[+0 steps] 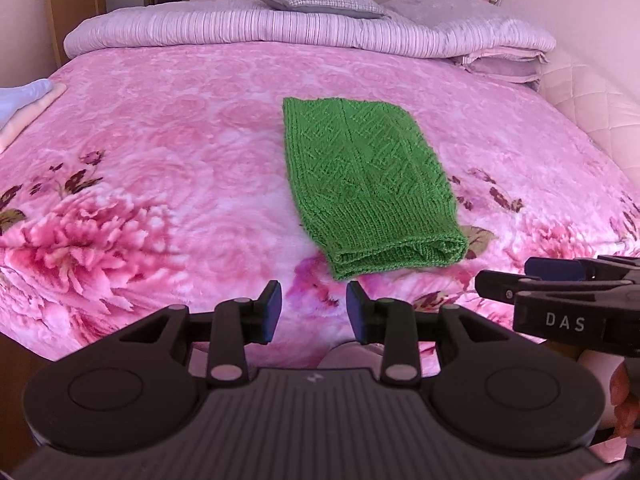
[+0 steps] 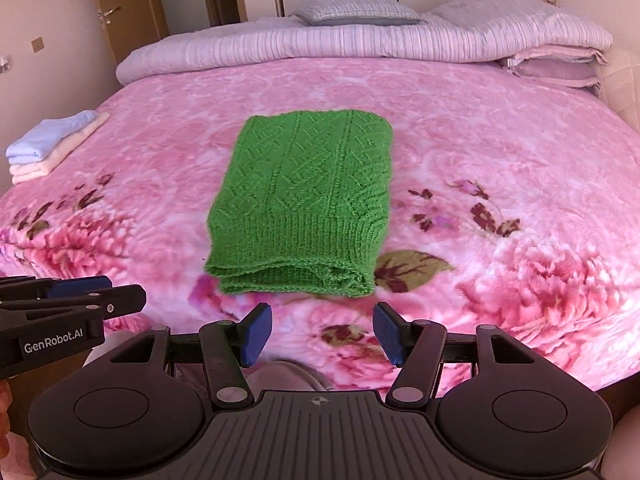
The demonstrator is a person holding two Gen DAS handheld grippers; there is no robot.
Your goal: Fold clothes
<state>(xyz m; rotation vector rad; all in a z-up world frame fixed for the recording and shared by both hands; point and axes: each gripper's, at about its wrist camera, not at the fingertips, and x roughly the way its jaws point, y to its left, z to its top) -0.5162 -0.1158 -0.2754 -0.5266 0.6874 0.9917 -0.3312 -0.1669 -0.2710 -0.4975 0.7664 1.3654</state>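
In the left wrist view, the green knitted sweater lies folded into a neat narrow rectangle on the pink floral blanket, right of the frame's centre, with its layered edge turned toward the camera. That fold looks finished; what may be left, as a guess, is moving it to the stack of folded clothes at the left edge. The left gripper fills the bottom of the frame, jaws apart with nothing between them, just below the sweater's near edge and clear of it. The right gripper pokes in at lower right, seen side-on.

In the right wrist view, the sweater sits at centre frame, its folded edge nearest. The right gripper stands wide apart and empty at the bottom, directly beneath that edge without touching. The left gripper enters at lower left. The folded stack rests at mid-left, well apart from the sweater.
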